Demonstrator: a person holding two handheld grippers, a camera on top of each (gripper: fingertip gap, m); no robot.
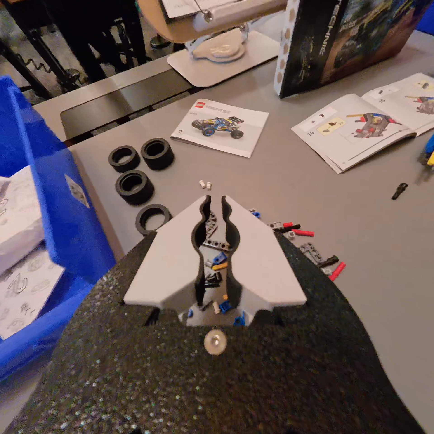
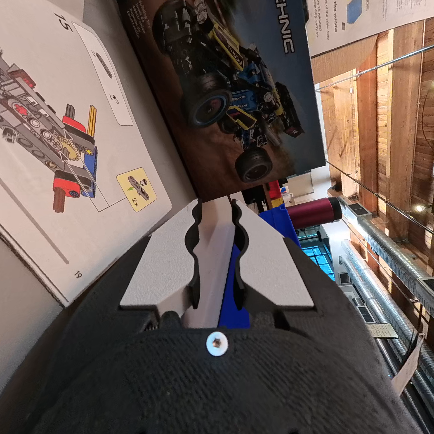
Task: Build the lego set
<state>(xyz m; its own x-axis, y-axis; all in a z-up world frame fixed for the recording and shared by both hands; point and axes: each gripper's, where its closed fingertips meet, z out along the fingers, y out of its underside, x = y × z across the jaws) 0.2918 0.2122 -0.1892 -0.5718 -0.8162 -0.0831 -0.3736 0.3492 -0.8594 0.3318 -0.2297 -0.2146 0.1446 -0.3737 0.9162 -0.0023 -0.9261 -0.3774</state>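
My left gripper hovers over the grey table, its jaws a narrow gap apart with nothing between them. Loose Lego pieces in blue, black, red, orange and grey lie under and to the right of it. Two small white pins lie just beyond its tips. Several black tyres sit to the left. My right gripper is open and empty; its view is rolled sideways. It is beside the open instruction booklet, pointing toward the set's box.
A blue bin holding white bags stands at the left. A closed booklet, the open booklet and the upright box lie farther back. A black pin and a partial build are at the right. My right fingertips sit around 45 cm from my left ones. Measured from the fingertips, the black pin is 20 cm or so from the left gripper and 30 cm from the right.
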